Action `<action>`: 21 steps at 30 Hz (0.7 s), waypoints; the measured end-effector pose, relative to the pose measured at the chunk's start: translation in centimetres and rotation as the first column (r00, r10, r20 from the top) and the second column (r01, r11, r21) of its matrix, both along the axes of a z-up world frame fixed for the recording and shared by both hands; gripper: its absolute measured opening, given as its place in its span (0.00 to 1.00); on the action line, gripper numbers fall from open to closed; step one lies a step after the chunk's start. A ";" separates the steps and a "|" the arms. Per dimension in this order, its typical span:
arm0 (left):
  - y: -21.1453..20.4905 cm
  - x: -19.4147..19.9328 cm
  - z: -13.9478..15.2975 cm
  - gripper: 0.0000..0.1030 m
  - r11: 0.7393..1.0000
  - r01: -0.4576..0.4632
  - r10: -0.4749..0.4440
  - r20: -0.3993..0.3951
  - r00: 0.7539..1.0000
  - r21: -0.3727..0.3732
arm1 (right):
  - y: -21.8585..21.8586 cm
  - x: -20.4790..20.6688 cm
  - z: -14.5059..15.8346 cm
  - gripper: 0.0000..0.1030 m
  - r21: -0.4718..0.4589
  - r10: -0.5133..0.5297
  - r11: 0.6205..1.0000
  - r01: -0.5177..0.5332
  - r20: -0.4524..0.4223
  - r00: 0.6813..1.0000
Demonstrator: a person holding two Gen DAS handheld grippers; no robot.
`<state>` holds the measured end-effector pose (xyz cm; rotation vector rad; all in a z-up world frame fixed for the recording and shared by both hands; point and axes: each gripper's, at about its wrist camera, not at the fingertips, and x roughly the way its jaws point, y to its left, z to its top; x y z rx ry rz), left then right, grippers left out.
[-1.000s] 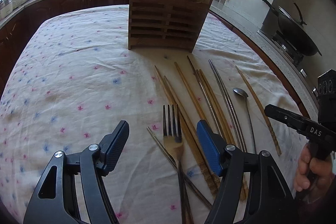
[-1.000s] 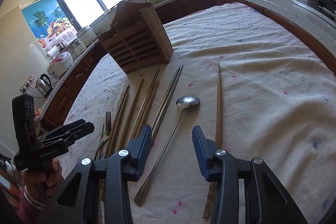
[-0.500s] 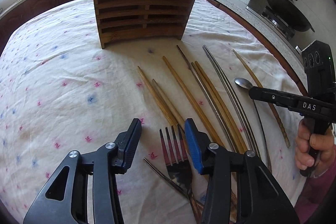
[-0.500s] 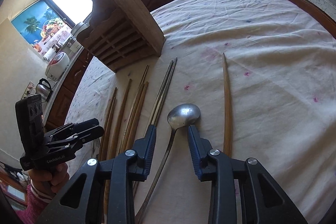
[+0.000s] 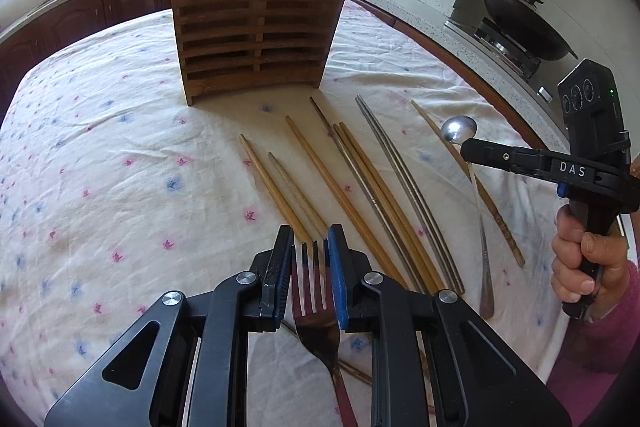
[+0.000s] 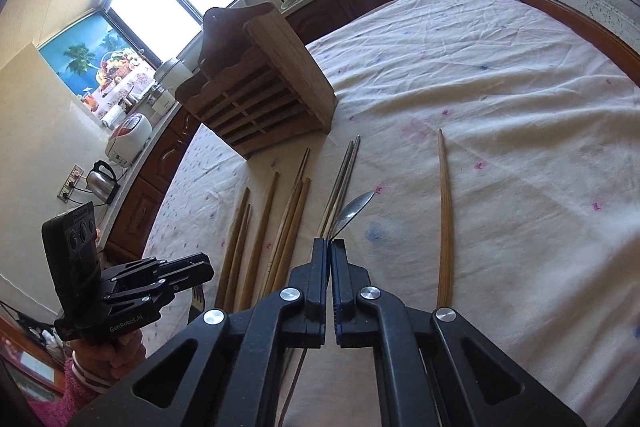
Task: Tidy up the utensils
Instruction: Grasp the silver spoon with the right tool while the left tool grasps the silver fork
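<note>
The fork [image 5: 314, 297] sits between the fingers of my left gripper [image 5: 310, 259], its tines pointing away toward the wooden holder [image 5: 256, 39]; the blue pads are pressed against its two edges, so my left jaws are clamped on it, low over the flowered tablecloth [image 5: 100, 147]. My right gripper [image 6: 331, 259] has its jaws drawn nearly together on the thin neck of the spoon [image 6: 354, 213], just behind the bowl, which is turned on its edge and tips up off the cloth. In the left view the same spoon [image 5: 459, 129] shows its round bowl raised past the tip of that gripper, with the long handle slanting down to the cloth. Between the two grips lie the chopsticks [image 5: 348, 199], wooden and metal ones spread in a loose fan, tips toward the holder, all flat on the cloth. One more wooden chopstick [image 6: 444, 219] lies apart from the rest on the far right side of the spoon. The holder stands upright at the far end of the fan, slatted front facing me, with a few handles showing above its top edge. Beyond the table edge, a black wok [image 5: 520, 23] rests on the stove by the wall.
</note>
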<state>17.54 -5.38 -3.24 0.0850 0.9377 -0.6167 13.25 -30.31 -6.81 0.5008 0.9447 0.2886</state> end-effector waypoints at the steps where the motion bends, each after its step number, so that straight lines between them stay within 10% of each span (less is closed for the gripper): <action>1: 0.1 -0.3 0.6 0.16 1.000 -0.002 0.002 0.013 1.000 -0.005 | -0.1 -0.2 0.4 0.02 0.001 -0.002 1.000 0.002 0.010 1.000; 21: 5.2 -4.8 8.9 0.02 0.985 -0.119 0.142 0.203 0.969 -0.125 | 0.9 -2.1 7.5 0.02 0.008 -0.018 1.000 0.017 0.199 0.980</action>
